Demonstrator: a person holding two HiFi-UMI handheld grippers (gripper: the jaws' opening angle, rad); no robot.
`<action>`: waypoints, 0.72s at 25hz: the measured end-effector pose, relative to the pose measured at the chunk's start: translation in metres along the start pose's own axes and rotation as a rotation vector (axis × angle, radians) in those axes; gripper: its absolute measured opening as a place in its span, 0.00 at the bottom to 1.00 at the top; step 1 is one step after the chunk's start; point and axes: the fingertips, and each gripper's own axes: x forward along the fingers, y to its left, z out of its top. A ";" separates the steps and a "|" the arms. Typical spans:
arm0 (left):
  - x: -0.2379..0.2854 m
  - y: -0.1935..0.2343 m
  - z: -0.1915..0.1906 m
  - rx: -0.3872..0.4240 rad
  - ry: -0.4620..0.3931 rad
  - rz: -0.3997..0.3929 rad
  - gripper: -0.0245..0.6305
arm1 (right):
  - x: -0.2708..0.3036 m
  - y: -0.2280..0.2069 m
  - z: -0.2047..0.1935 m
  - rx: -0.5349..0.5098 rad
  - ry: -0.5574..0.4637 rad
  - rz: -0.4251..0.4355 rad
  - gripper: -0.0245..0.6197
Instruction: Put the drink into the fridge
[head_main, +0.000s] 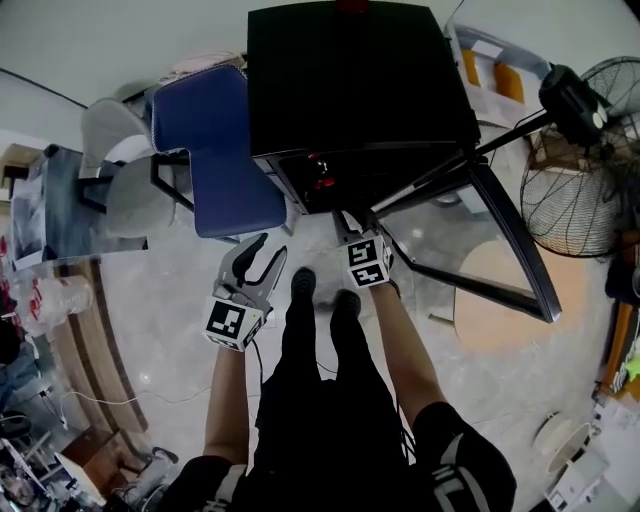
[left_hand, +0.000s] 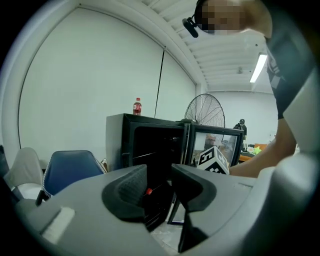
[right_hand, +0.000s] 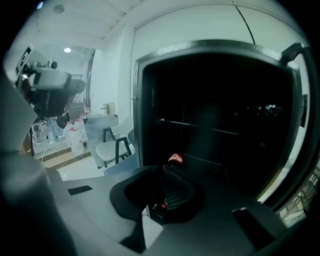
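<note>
Drink (right_hand: 175, 160) stands in fridge (right_hand: 139, 110) beyond right tool (right_hand: 161, 172).

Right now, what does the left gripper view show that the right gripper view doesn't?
Left gripper view only: a bottle on top of the fridge, the open glass door, a fan, a blue chair, and the open left gripper. Right gripper view only: a red-capped drink low inside, beyond the shut, empty right gripper. Both: the black fridge standing open.
</note>
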 end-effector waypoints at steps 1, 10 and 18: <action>-0.001 -0.003 0.001 0.006 0.001 0.005 0.27 | -0.008 0.000 0.003 0.005 -0.014 0.012 0.07; -0.012 -0.032 0.026 0.008 -0.020 0.020 0.15 | -0.090 0.008 0.025 0.004 -0.082 0.183 0.04; -0.025 -0.038 0.036 0.032 0.002 0.053 0.06 | -0.139 0.005 0.016 0.011 -0.085 0.212 0.04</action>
